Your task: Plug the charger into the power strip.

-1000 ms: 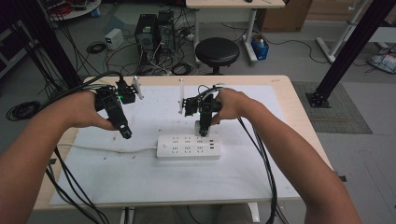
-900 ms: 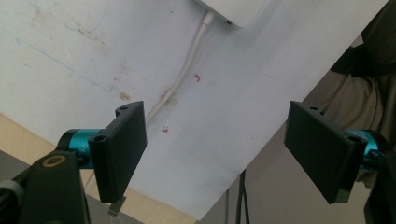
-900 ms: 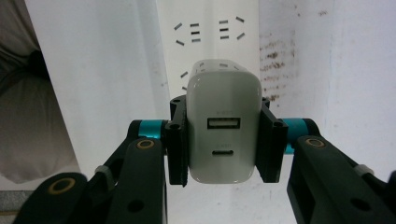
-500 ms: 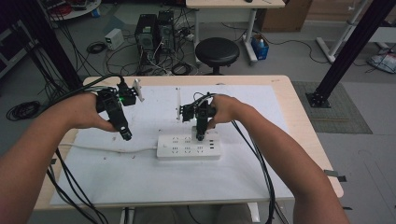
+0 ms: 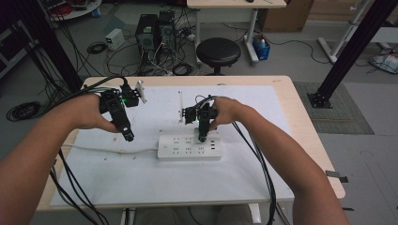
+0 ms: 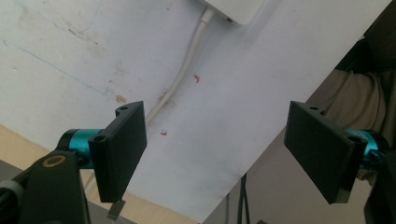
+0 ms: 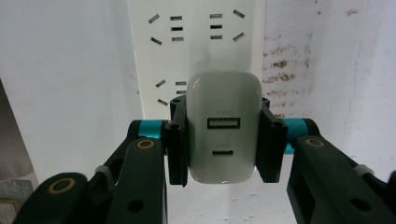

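Lowered since the earlier frame, the right tool (image 7: 223, 140) is clamped on a white charger (image 7: 223, 133), right over the power strip (image 5: 187, 146) on the worktop (image 5: 291, 117); the left tool (image 6: 224, 154) hangs with jaws apart above the strip's cord (image 6: 180, 84).

Lighting: even, soft room light from overhead; white table mat (image 5: 141, 173) bright, without glare. Shadows: faint, short, beneath both forearms. High view: slightly soft, grainy. Gripper views: charger (image 7: 223, 140) sharp; near jaws dark, mildly blurred; edges slightly stretched.
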Demonstrator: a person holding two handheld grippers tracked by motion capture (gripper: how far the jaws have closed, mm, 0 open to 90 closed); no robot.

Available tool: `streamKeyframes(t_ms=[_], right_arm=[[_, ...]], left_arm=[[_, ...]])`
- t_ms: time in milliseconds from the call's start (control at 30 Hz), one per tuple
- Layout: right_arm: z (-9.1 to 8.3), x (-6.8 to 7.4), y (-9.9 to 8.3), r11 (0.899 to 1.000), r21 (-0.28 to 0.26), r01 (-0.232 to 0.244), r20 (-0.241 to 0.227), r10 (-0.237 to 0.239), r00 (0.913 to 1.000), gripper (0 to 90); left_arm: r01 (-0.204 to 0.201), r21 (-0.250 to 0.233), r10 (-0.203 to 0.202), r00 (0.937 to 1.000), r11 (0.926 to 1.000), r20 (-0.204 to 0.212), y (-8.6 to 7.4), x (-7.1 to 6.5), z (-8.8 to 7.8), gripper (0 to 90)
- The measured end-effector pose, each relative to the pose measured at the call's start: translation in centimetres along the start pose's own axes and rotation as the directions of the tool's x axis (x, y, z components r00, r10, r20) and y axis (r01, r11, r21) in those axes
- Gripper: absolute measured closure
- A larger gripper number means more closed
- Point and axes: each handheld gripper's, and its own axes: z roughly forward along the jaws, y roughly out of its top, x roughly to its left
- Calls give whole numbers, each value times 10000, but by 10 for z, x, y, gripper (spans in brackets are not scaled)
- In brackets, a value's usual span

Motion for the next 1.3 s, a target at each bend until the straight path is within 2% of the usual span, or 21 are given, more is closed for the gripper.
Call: streamKeyframes(t_ms=[367, 600, 700, 867, 967, 1133, 1167, 1300], right_arm=[[7, -3, 1, 9999, 37, 147, 36, -147, 9999, 621], [8, -2, 3, 9998, 162, -65, 53, 64, 10000, 623], [8, 0, 4, 9995, 261, 158, 191, -163, 9997, 624], [8, 0, 5, 9995, 259, 182, 199, -187, 9996, 624], [9, 0, 6, 9988, 301, 377, 259, -385, 9989, 624], [9, 0, 6, 9988, 306, 374, 260, -382, 9989, 625], [9, 0, 6, 9991, 361, 244, 245, -252, 9994, 625], [9, -1, 5, 9991, 260, 337, 236, -343, 9991, 625]], left_arm=[[73, -47, -73, 10000, 10000, 38, -5, 3, 0, 213], [21, 11, -21, 10000, 10000, 71, -3, 3, 4, 213], [0, -17, 0, 10000, 10000, 49, -2, 3, 4, 213], [-65, 6, 65, 10000, 10000, 46, -1, 3, 4, 213], [-37, -17, 37, 10000, 10000, 49, 0, 3, 4, 213], [-113, -5, 113, 9999, 9999, 71, 2, 3, 5, 213], [-116, 3, 116, 9999, 9999, 65, 2, 3, 5, 213], [-126, 44, 126, 9999, 9999, 55, 2, 5, 5, 213]])
